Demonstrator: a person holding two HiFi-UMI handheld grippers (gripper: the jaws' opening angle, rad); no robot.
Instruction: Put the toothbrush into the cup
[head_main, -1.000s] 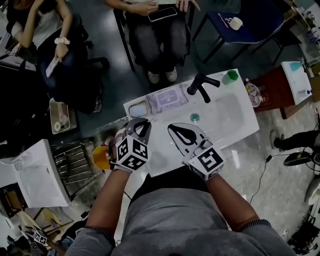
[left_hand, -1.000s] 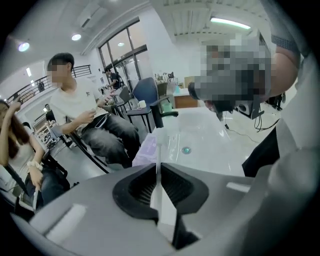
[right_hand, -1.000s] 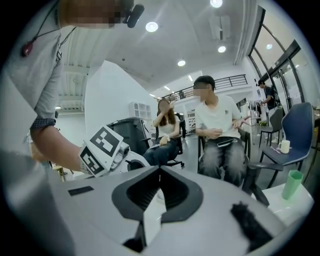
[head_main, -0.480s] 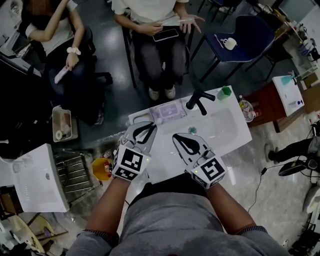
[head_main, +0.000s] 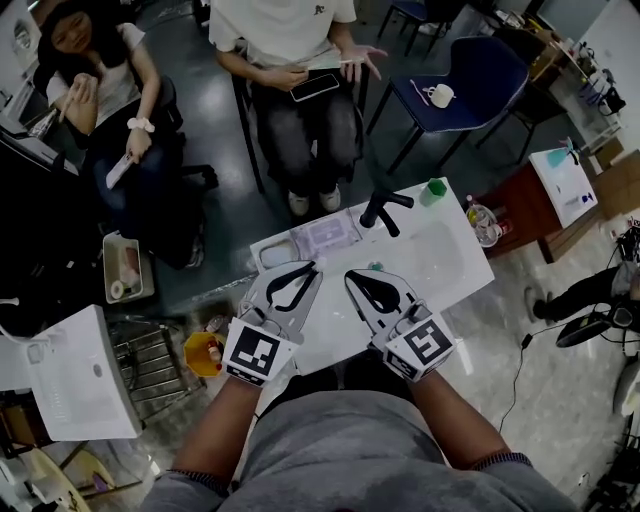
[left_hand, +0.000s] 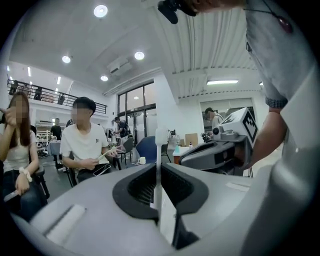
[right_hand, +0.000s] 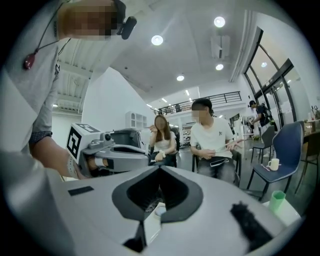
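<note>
Pinching the toothbrush (left_hand: 161, 150) in our left fingers (left_hand: 124, 194), we hold our right fingers (right_hand: 125, 197) closed, empty; the green cup (head_main: 436, 186) stands apart on the sink (head_main: 445, 255).

The left gripper (head_main: 306, 267) and right gripper (head_main: 353, 276) hang side by side over the near edge of the white basin top (head_main: 452, 250), with a black faucet (head_main: 383, 208) at its far edge and a green cup (head_main: 434, 187) at its far right corner.

Head view steeply down over sink (head_main: 440, 245) — gripper views level, share seated person (right_hand: 215, 142).

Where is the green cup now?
In the head view, the green cup stands on the far edge of the white sink, just right of the black faucet.
</note>
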